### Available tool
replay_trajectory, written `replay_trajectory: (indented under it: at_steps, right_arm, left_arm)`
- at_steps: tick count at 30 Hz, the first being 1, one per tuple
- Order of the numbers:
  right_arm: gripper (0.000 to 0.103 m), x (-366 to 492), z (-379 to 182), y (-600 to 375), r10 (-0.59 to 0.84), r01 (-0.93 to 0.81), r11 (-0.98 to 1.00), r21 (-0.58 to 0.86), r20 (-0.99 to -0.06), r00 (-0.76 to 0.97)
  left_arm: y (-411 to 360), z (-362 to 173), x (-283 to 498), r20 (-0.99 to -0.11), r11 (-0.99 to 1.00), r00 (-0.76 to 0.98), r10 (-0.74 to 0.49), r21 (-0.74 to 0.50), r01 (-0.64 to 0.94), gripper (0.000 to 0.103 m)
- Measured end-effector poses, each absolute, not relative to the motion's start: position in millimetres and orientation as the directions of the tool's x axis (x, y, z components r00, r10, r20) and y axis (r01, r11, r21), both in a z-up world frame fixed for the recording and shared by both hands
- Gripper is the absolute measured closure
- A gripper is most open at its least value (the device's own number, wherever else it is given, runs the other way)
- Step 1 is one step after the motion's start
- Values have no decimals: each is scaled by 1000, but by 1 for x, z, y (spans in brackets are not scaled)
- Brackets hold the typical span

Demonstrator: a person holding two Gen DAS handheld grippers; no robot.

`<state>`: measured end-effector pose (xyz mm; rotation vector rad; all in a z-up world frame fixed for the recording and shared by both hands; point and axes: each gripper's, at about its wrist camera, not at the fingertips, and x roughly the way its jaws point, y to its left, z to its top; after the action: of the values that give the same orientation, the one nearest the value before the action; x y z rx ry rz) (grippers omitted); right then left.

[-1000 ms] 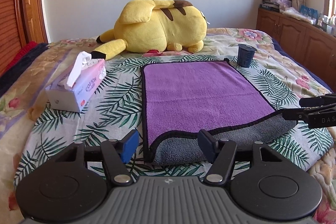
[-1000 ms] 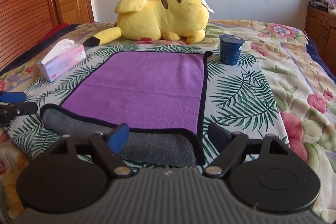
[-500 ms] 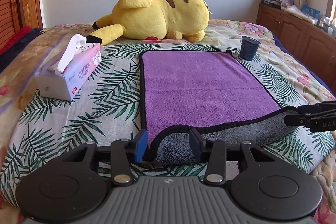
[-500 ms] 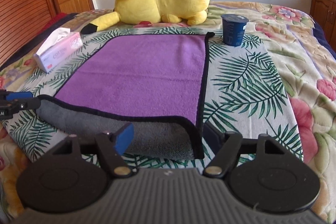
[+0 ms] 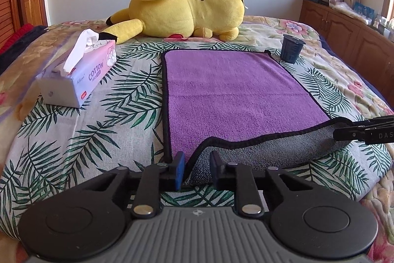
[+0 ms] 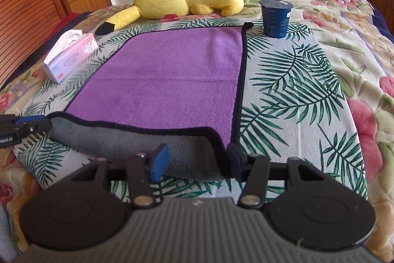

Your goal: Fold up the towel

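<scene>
A purple towel [image 5: 234, 93] with a black hem and a grey underside lies flat on the bed; it also shows in the right wrist view [image 6: 167, 80]. Its near edge is turned up so the grey side [image 5: 266, 154] faces me. My left gripper [image 5: 195, 170] straddles the near left corner of that edge, jaws partly closed with a gap still around the cloth. My right gripper [image 6: 197, 160] straddles the near right corner, jaws wider apart. Each gripper shows at the side of the other view: the right gripper [image 5: 364, 132], the left gripper [image 6: 22, 126].
A yellow plush toy [image 5: 187, 9] lies at the towel's far end. A tissue box [image 5: 78, 75] stands to the left and a dark blue cup [image 5: 291, 51] at the far right corner. A wooden cabinet [image 5: 344, 26] runs along the right of the bed.
Both grippers have moved forward onto the towel's near corners. The left jaws have narrowed a lot, the right jaws a little. The turned-up grey edge has risen slightly.
</scene>
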<state>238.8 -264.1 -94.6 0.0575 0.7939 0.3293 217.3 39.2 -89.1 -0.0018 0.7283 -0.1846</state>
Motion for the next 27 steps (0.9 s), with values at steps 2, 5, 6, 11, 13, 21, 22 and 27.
replay_trajectory:
  at_steps: [2, 5, 6, 11, 13, 21, 22, 27]
  right_arm:
    - [55, 239, -94, -265, 315, -272, 946, 176, -691, 650]
    - [59, 240, -94, -267, 316, -274, 946, 176, -692, 649]
    - [64, 240, -94, -267, 321, -276, 944, 179, -692, 647]
    - [81, 241, -95, -269, 316, -276, 945, 173, -697, 644]
    - [84, 241, -96, -268, 311, -279, 946, 163, -701, 642]
    - [94, 239, -93, -268, 317, -291, 944, 157, -682, 659]
    - [94, 238, -92, -268, 324, -295, 942, 162, -676, 662]
    - [95, 236, -86, -266, 351, -316, 933, 174, -645, 679]
  left_arm:
    - [38, -90, 217, -665, 983, 727, -173, -69, 170, 103]
    - [37, -92, 217, -666, 981, 724, -178, -65, 181, 103]
    - [37, -92, 217, -666, 981, 724, -179, -65, 183, 103]
    - [34, -89, 216, -662, 978, 724, -191, -69, 195, 103]
    - [34, -88, 215, -657, 978, 729, -193, -68, 197, 103]
    - [35, -83, 213, -634, 977, 747, -201, -78, 197, 103]
    - [36, -81, 213, -629, 978, 752, -200, -81, 193, 103]
    - [35, -75, 211, -612, 977, 764, -205, -82, 196, 103]
